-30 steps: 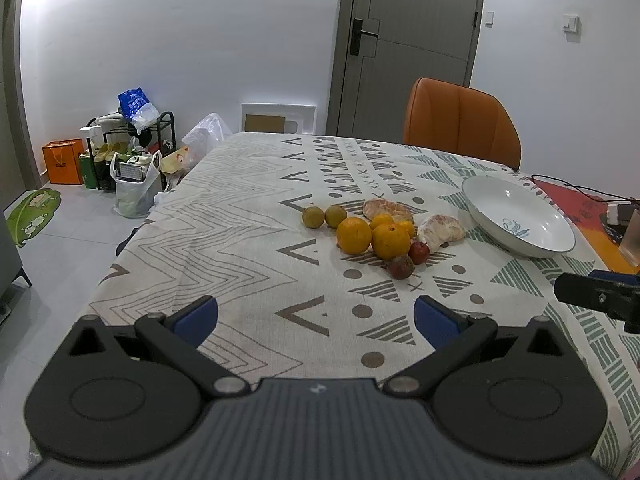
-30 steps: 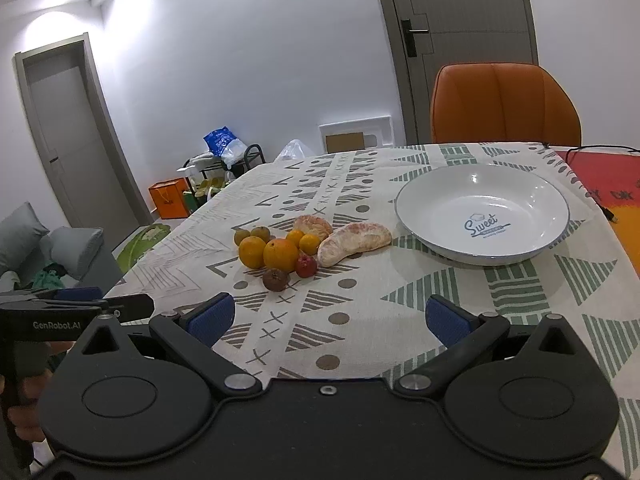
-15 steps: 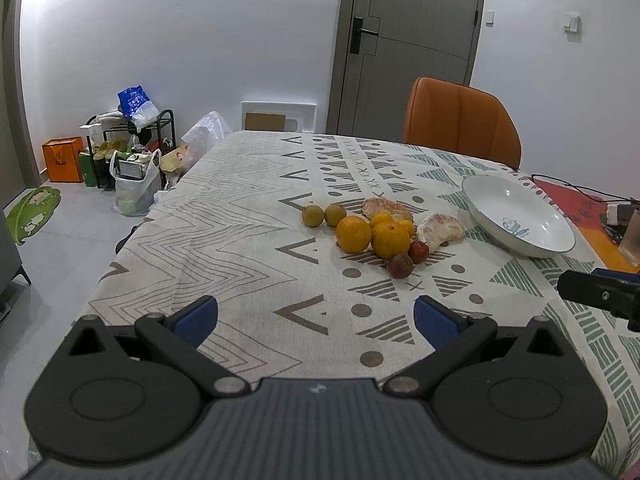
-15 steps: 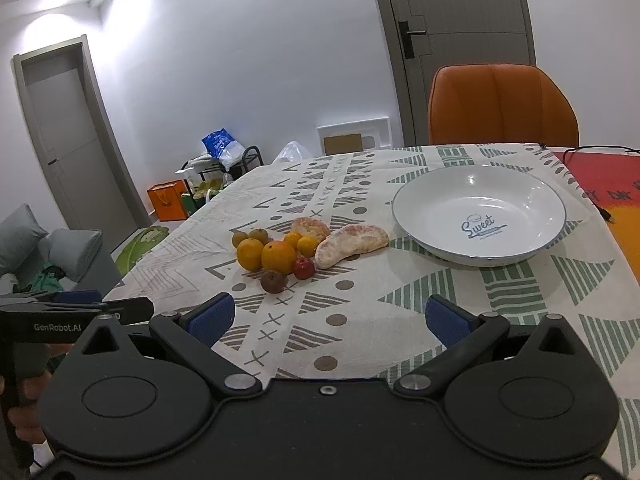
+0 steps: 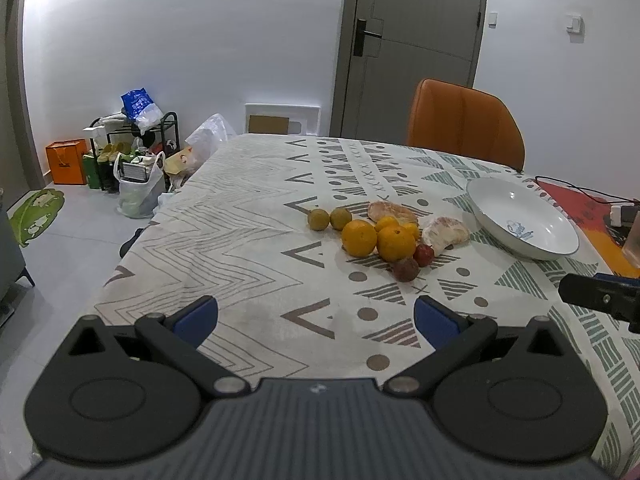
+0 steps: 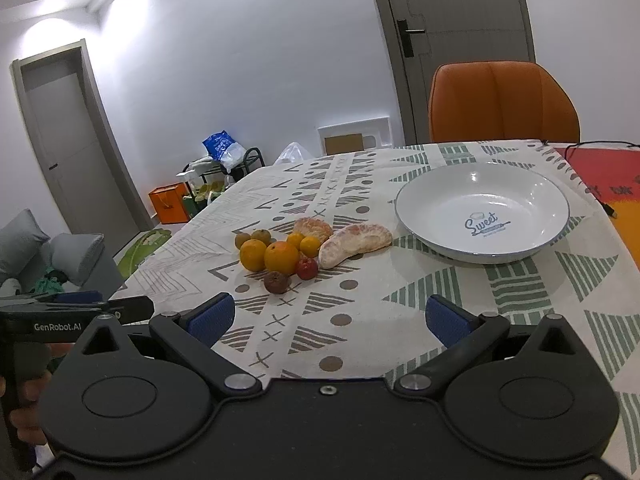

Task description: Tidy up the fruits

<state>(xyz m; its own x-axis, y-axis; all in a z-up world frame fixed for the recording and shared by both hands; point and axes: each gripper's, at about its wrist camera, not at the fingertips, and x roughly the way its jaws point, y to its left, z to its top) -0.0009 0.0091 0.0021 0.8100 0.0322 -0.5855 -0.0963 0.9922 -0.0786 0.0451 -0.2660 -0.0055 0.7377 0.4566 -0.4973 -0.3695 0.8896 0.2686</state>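
A cluster of fruit lies mid-table: two large oranges (image 5: 359, 237) (image 6: 281, 256), small oranges, two brownish-green fruits (image 5: 318, 219), a red fruit (image 6: 307, 268), a dark shrivelled fruit (image 6: 276, 282) and two peeled pomelo pieces (image 6: 354, 242) (image 5: 445, 232). A white bowl (image 6: 440, 224) (image 5: 496, 224) with "Sweet" printed inside stands empty to the right of them. My left gripper (image 5: 316, 318) is open near the table's front edge, well short of the fruit. My right gripper (image 6: 328, 317) is open too, holding nothing, in front of the fruit and bowl.
An orange chair (image 6: 502, 102) stands at the table's far side before a grey door. A red mat with a cable (image 6: 600, 168) covers the right end. Bags and a rack (image 5: 132, 152) sit on the floor at the left. A hand holds the left gripper's handle (image 6: 24, 360).
The right gripper has crept slightly forward and left, so the fruit and bowl look a little nearer. The left gripper has barely moved. Both stay open.
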